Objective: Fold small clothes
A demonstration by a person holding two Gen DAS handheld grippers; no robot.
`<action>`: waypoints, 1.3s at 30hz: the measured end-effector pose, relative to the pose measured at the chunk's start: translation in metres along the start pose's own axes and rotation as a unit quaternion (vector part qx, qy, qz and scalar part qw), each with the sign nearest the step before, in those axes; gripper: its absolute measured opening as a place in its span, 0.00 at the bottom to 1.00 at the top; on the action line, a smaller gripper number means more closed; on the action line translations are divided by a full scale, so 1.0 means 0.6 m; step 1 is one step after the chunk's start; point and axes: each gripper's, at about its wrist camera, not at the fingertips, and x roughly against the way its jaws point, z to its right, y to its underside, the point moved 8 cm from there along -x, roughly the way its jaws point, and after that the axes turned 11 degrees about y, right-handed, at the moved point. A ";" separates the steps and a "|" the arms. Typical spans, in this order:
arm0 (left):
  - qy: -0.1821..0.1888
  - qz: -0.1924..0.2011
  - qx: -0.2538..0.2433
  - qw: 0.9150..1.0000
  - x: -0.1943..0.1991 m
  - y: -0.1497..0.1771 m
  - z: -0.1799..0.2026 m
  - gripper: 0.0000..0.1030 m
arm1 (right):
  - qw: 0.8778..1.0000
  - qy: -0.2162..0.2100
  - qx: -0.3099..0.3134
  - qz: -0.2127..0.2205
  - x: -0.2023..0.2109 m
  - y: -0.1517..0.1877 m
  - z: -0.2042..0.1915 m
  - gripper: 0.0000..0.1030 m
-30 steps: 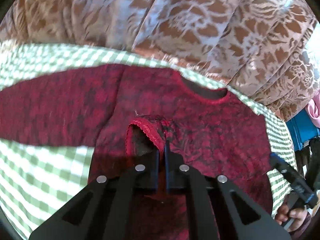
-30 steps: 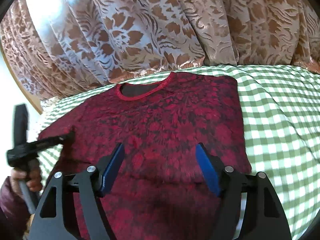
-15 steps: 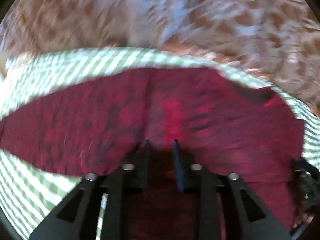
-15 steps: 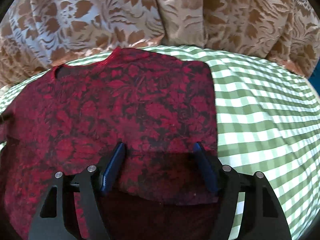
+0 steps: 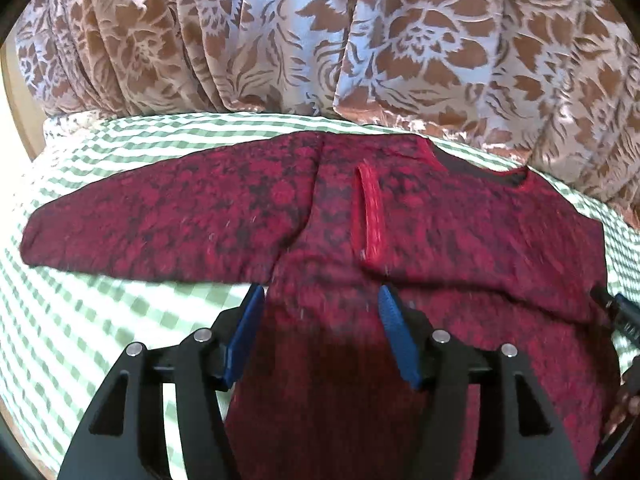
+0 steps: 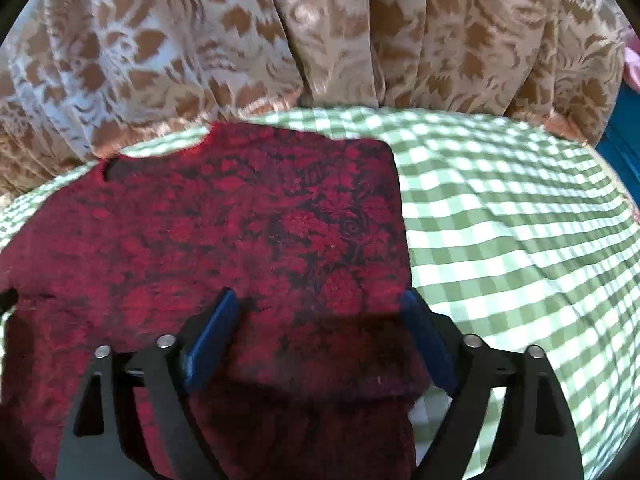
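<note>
A small dark-red patterned sweater [image 5: 460, 232] lies flat on the green checked cloth [image 5: 80, 320]. One sleeve is folded across its chest, with the red cuff [image 5: 368, 212] lying on the body. The other sleeve [image 5: 160, 220] stretches out to the left. My left gripper [image 5: 320, 320] is open and empty, just above the sweater's lower body. In the right wrist view the sweater [image 6: 240, 220] shows its straight folded right edge. My right gripper [image 6: 320, 328] is open and empty over the lower right part.
A brown and white floral curtain [image 5: 320, 40] hangs close behind the cloth's far edge. The checked cloth [image 6: 520, 220] spreads to the right of the sweater. The other gripper's tip [image 5: 616, 312] shows at the right edge of the left wrist view.
My left gripper has let go of the red cuff, opened and drawn back; the sleeve now lies across the chest. My right gripper has shifted right, toward the sweater's folded edge, still open.
</note>
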 end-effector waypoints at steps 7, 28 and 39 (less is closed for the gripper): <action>0.002 -0.002 0.003 1.000 0.055 0.056 0.013 0.65 | 0.998 -0.037 0.031 0.040 0.094 0.028 -0.041 0.86; -0.006 0.009 0.035 0.999 0.152 0.120 -0.024 0.67 | 0.980 -0.100 0.122 0.125 0.306 0.102 -0.159 0.93; -0.076 0.020 0.123 0.989 0.190 0.144 -0.193 0.68 | 0.965 -0.143 0.178 0.129 0.351 0.146 -0.245 0.93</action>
